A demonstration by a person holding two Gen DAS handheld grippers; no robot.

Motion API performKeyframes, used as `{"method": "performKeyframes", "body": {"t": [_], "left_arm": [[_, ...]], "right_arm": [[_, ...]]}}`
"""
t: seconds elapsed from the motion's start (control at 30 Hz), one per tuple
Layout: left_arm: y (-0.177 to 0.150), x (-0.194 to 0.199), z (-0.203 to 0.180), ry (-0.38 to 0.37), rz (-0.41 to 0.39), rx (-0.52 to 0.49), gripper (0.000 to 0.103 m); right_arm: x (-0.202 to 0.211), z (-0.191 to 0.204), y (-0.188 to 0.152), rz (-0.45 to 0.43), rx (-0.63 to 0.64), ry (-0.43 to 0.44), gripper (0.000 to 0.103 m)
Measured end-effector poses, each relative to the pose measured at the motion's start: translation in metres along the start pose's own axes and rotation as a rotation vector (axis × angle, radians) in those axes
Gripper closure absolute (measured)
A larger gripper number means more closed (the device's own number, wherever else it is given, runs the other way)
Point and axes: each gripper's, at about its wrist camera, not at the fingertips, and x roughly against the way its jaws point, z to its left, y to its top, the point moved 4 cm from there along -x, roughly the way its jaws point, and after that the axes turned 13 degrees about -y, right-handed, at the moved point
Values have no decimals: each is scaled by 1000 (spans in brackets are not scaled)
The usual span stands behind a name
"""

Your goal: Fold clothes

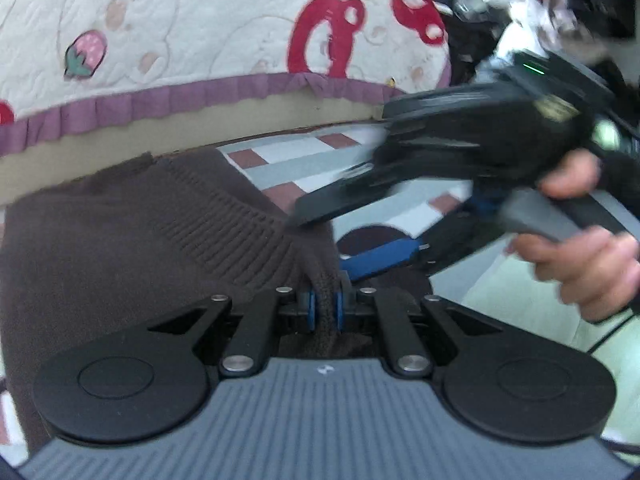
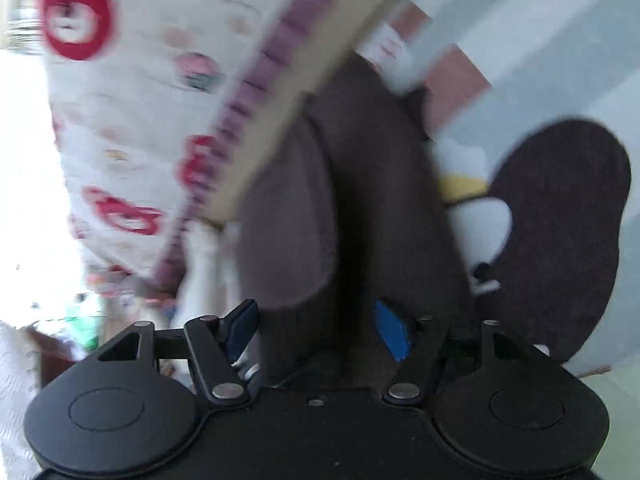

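A brown knit sweater (image 1: pixel 120 232) with a ribbed hem lies on a patterned mat. My left gripper (image 1: pixel 324 308) is shut on a bunched edge of the sweater, blue pads pressed to it. The right gripper (image 1: pixel 384 256), held in a hand, is seen from the left wrist view just right of the sweater, with its jaws apart. In the right wrist view the right gripper (image 2: pixel 320 332) is open, and brown sweater fabric (image 2: pixel 360 184) hangs between and beyond its blue pads (image 2: pixel 394 332). The view is blurred.
A white quilt (image 1: pixel 200 20) with red and strawberry prints and a purple ruffle hangs behind the sweater. The mat (image 1: pixel 304 160) has grey, white and red checks. A dark brown round patch with a cartoon figure (image 2: pixel 560 232) lies to the right.
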Motion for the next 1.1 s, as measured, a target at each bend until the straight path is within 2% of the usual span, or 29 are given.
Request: {"method": "performKeyframes", "body": {"t": [0.1,0.13,0.17,0.2,0.3,0.37,0.4,0.47,0.5,0.57,0.6,0.63,0.67,0.7,0.77,0.9,0.97,1.0,1.1], "left_arm": [[3,6,-5,-3,-24,-19,95],[5,9,-5,-3,-35,-16,95],[8,12,-5,4,-44,-20,95],[12,17,-6,20,-56,-34,95],[31,42,-14,-20,-162,-69,95],[42,50,-16,-105,-189,-46,95],[43,45,-18,-146,-165,-23,94],[30,15,-18,-192,-40,66,94],[18,-2,-16,-189,32,119,94],[-6,-20,-8,-184,133,230,93],[-12,-19,-4,-188,143,262,93],[-11,-12,0,-192,137,281,91],[-7,-3,5,-199,122,302,80],[-2,7,11,-208,104,324,74],[10,26,25,-210,27,374,55],[20,52,44,-268,-72,457,54],[20,57,57,-215,-110,487,52],[16,54,67,-153,-106,510,50],[-12,33,91,40,14,541,53]], "right_arm": [[-23,7,14,15,-25,54,34],[-20,14,14,-10,15,46,70],[-11,24,12,-53,80,27,93],[-1,34,10,-95,144,8,93],[28,63,5,-222,338,-50,94],[47,83,2,-307,468,-88,94],[50,81,3,-307,496,-157,95],[41,52,1,-257,457,-294,95],[34,38,-4,-244,452,-353,95],[17,23,-17,-225,470,-420,95],[10,23,-21,-228,484,-430,95],[9,28,-22,-236,501,-432,94],[10,32,-21,-243,518,-436,94],[12,37,-20,-250,535,-440,94],[18,47,-15,-278,561,-448,94],[19,60,-7,-302,604,-484,95],[10,55,-8,-284,599,-517,95],[5,50,-9,-269,578,-527,95],[1,41,-11,-245,529,-526,94]]}}
